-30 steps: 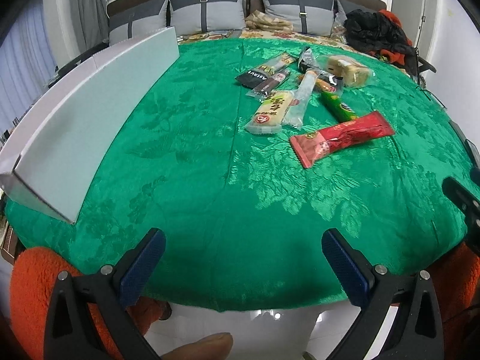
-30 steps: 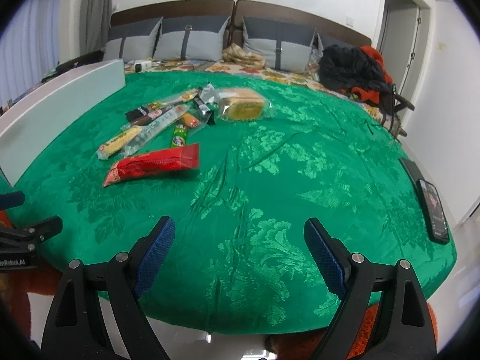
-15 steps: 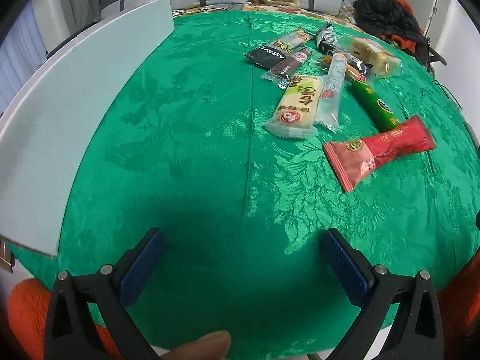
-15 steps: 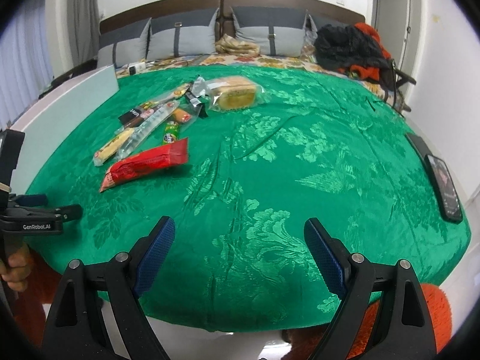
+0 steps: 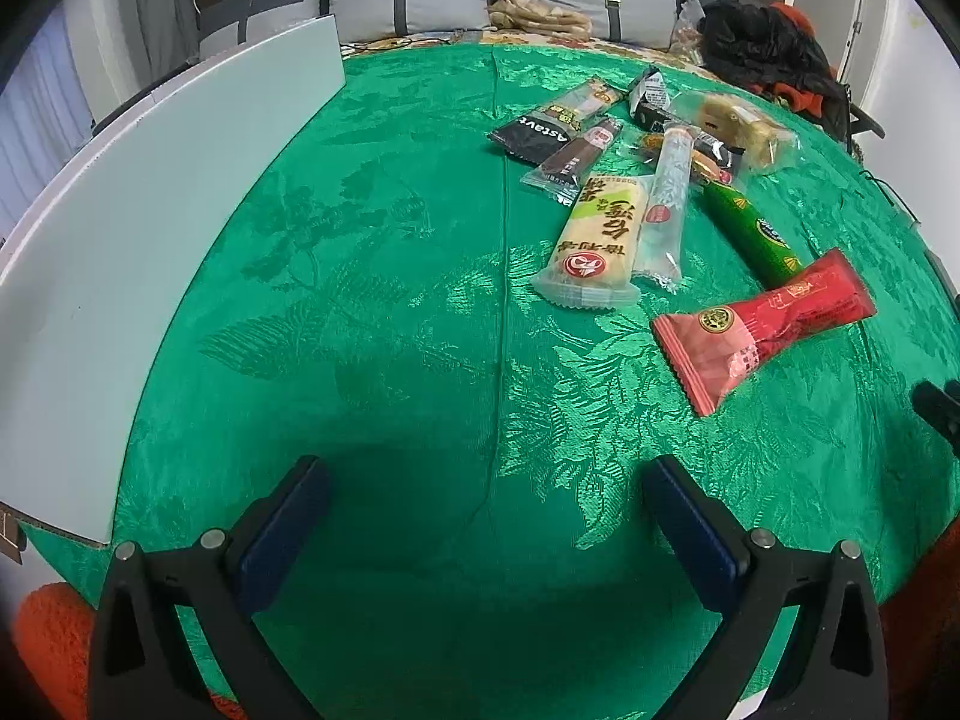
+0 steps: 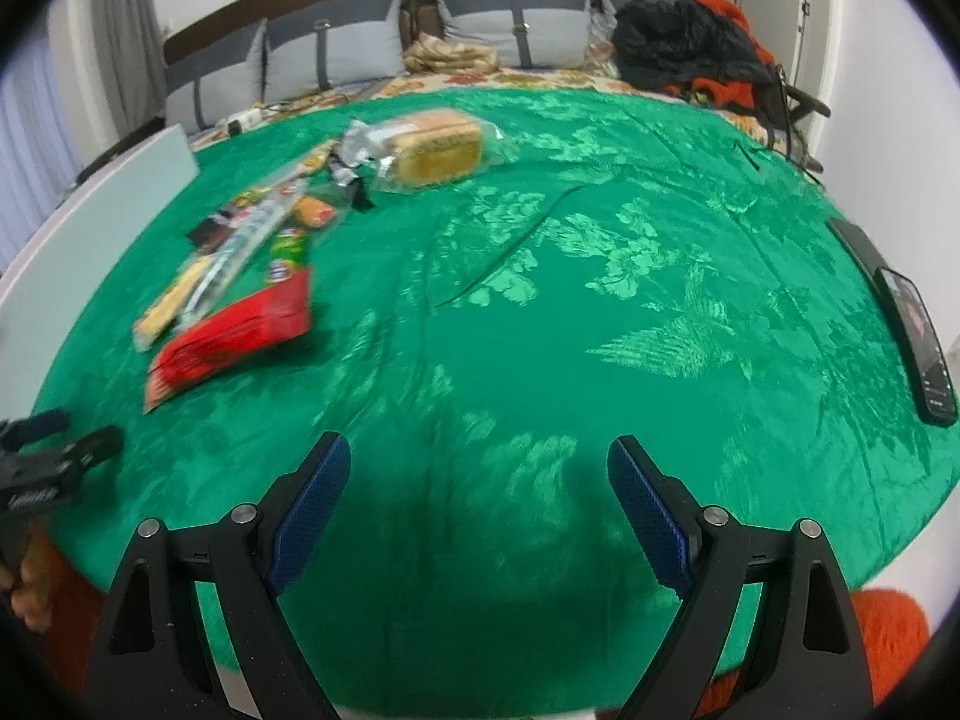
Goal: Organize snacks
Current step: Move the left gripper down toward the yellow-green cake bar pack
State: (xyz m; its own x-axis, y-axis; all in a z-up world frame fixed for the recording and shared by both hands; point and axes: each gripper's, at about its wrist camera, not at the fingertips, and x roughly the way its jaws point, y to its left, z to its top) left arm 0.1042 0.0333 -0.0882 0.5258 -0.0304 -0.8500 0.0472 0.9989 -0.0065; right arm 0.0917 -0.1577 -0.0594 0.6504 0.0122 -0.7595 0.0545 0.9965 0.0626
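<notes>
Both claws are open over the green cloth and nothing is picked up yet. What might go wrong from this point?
1. The snacks overlap: the clear long packet lies partly on the pale green wafer pack, so a grab may drag both.
2. The red packet lies flat on the loose green cloth; the left claw may pinch fabric.
3. The phone sits near the table edge, where a sweep of the right claw might knock it.

Green patterned tablecloth [image 6: 600, 312] fills view; grey cushions [image 6: 510, 30] at 12 o'clock, white wall [image 6: 888, 90] at 2, curtain [image 5: 36, 96] at 10.
</notes>
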